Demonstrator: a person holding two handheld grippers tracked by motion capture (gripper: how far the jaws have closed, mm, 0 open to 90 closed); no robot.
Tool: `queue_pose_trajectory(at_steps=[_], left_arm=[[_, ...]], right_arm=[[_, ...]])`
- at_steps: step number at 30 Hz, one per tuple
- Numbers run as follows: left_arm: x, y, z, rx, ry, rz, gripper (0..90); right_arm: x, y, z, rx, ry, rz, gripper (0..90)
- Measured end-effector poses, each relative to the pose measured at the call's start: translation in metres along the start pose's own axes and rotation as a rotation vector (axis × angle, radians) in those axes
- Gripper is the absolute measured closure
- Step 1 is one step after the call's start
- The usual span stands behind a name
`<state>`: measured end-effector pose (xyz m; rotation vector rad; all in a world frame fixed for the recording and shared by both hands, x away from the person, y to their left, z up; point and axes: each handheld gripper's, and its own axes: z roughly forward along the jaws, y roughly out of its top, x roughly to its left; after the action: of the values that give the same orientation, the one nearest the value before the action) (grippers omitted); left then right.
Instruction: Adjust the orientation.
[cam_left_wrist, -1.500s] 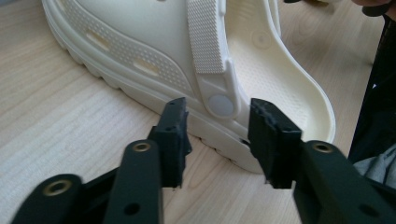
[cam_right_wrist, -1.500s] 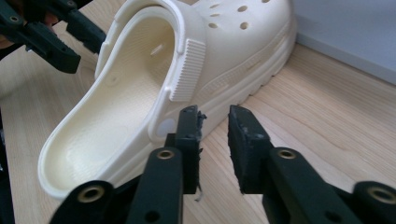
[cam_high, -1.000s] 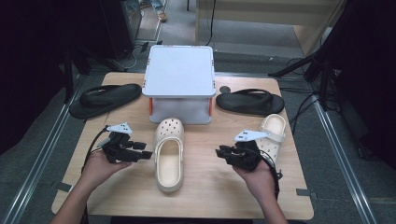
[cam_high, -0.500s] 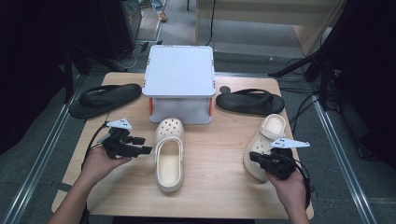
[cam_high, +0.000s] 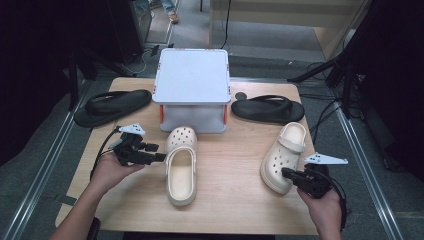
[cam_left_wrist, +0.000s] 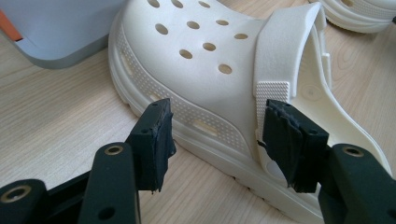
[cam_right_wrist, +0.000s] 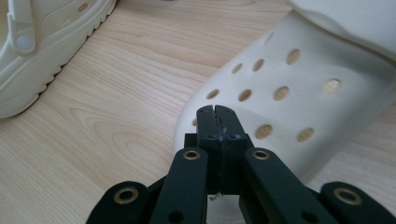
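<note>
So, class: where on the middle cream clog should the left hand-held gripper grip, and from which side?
Probably the side wall of the middle cream clog, near the strap rivet, coming in level from the clog's left. The left hand-held gripper already stands there, open, astride the rim. The wall is thin and upright above the open heel, so the jaws could close across it.

no readable text, label, brand, number or sign appears on anything in these views.

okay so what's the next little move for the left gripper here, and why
Probably ease the left gripper forward and close on the middle clog's side wall. Its jaws stand open, straddling the strap rivet without pressing. The right gripper is shut, its tips against the other clog's toe.
</note>
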<state>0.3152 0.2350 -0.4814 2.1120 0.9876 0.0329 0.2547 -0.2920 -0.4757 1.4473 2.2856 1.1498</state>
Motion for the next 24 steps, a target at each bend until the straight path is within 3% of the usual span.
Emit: queue_pose_trajectory(at_steps=[7, 14, 24], left_arm=[[0.001, 0.002, 0.0, -0.016, -0.001, -0.004, 43.1], [0.002, 0.004, 0.003, -0.005, -0.002, 0.001, 43.1], [0.002, 0.005, 0.004, -0.001, -0.005, 0.003, 43.1]], right_arm=[[-0.016, -0.009, -0.008, -0.01, -0.016, 0.038, 90.0], [-0.022, -0.015, -0.014, -0.008, -0.052, 0.047, 90.0], [-0.034, -0.023, -0.011, 0.044, -0.083, 0.064, 90.0]])
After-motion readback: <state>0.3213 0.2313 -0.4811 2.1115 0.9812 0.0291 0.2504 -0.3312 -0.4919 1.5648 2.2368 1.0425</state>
